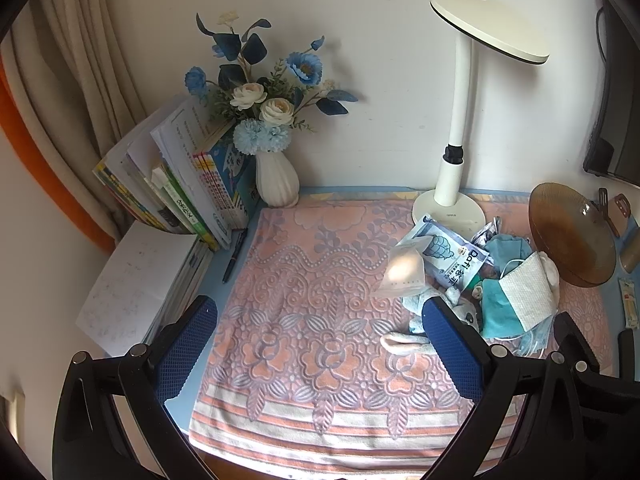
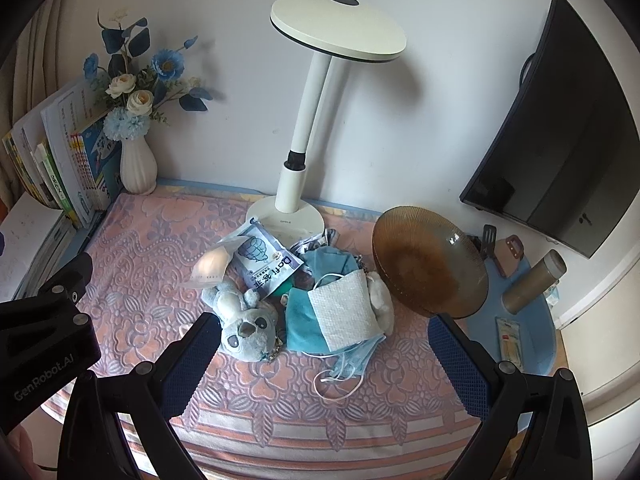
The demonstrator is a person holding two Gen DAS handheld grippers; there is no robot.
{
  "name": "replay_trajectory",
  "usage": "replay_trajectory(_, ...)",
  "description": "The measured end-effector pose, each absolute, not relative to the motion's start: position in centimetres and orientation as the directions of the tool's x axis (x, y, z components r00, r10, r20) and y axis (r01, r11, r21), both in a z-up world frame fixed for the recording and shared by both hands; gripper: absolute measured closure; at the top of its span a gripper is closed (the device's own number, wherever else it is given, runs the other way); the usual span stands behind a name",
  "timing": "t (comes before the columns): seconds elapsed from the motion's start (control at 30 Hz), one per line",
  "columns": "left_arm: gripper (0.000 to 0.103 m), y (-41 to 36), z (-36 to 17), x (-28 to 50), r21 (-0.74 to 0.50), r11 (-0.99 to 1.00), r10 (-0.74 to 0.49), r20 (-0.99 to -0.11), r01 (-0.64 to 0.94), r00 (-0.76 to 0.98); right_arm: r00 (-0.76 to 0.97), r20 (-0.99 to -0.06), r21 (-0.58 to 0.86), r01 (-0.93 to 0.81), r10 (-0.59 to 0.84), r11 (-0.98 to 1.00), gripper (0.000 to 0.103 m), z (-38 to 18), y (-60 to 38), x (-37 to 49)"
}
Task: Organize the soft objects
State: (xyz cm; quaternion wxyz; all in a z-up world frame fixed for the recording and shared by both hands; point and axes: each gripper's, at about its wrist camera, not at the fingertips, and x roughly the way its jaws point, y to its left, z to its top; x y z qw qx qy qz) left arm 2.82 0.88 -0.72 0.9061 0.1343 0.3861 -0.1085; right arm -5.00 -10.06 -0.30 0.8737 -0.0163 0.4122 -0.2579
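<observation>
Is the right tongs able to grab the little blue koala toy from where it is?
Probably yes. The right tongs are open and hold nothing, and the koala toy lies on the towel just ahead of the left finger. Its face is uncovered; only the snack packet overlaps its far end.

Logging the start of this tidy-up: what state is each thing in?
Left tongs: open, empty.
Right tongs: open, empty.
White desk lamp: upright.
Amber ribbed glass plate: tilted on edge.
Pale blue koala plush: lying in the pile.
Blue disposable face mask: crumpled, loops loose.
</observation>
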Motion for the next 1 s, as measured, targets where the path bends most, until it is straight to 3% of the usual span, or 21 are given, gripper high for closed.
replay_trajectory(1.0, 0.001, 0.0, -0.49, 2.38, 0.156, 0.936, -0.108, -0.727, 0.317, 0.678, 0.53, -0.715, -0.241, 0.427, -0.457, 0.872, 0.0, -0.15, -10.45, -4.99)
